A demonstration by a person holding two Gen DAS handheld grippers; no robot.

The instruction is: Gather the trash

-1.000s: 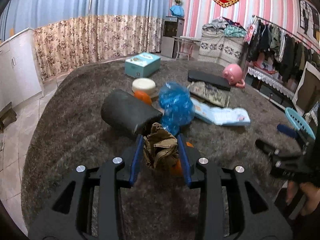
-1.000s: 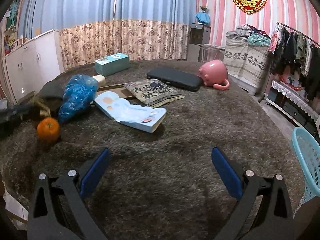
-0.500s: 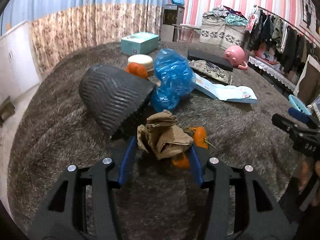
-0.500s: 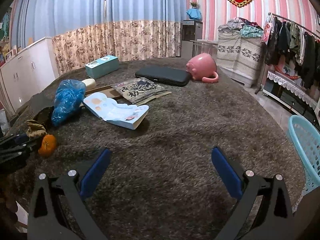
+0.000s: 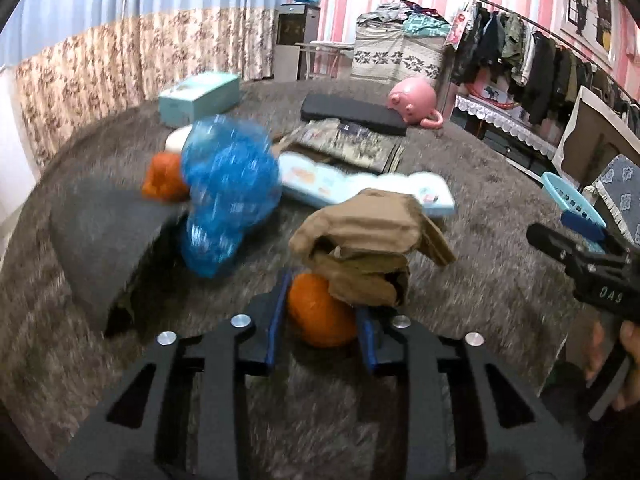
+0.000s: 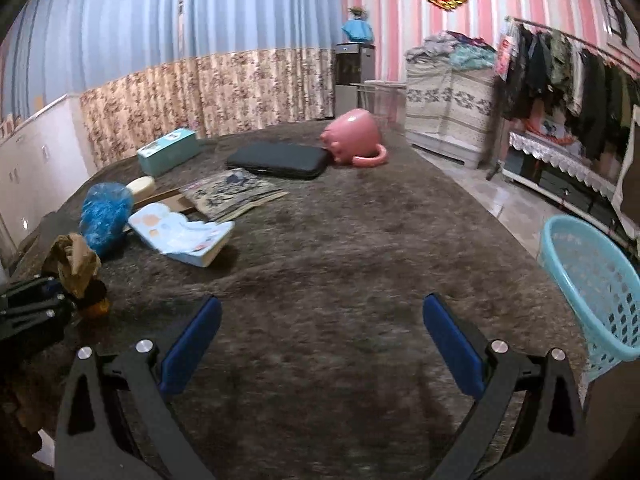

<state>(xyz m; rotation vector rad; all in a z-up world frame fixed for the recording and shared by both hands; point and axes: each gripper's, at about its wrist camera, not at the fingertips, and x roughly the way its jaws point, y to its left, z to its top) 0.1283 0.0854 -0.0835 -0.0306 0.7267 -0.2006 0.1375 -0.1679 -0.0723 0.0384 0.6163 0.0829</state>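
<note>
Left wrist view: shaggy brown rug (image 5: 460, 300), then blue mesh basket (image 6: 592, 280) at its right edge; right gripper (image 6: 320, 332) gapes empty; left gripper (image 5: 322, 312) pinches crumpled brown paper (image 5: 368, 248), raised above an orange (image 5: 320, 316).

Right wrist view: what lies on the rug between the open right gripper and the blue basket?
Nothing: in the right wrist view only bare brown rug lies between the right gripper and the blue basket.

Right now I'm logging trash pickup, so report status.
Left gripper shut on crumpled brown paper, orange between fingers. Right gripper open, empty. Blue basket to the right, path unobstructed.
</note>
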